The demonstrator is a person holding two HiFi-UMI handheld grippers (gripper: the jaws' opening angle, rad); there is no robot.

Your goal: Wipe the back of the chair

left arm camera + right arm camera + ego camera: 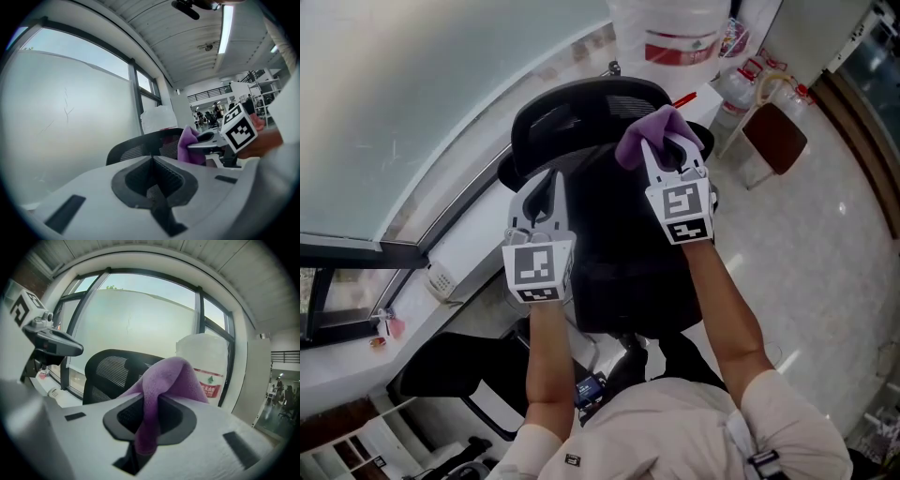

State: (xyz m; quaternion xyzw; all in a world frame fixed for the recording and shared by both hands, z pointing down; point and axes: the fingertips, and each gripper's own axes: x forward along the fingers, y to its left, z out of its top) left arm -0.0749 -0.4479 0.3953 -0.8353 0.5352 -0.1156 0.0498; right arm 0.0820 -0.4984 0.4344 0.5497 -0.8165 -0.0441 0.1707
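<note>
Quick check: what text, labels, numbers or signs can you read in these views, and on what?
Nothing reads clearly.
Large white water jug: red label with white print, too blurred to quote.
Clear plastic bottles with red caps: labels too small to read.
Marker cubes on the left tongs and right tongs: black-and-white square patterns, no words.
Black mesh office chair, purple cloth: no print.

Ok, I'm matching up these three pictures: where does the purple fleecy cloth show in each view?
Head view: purple fleecy cloth upper centre, at the top of the black mesh chair back.
Left gripper view: right of centre, in front of the chair back.
Right gripper view: centre, pinched between the jaws.
Shared landmark: the chair back, in all three.
</note>
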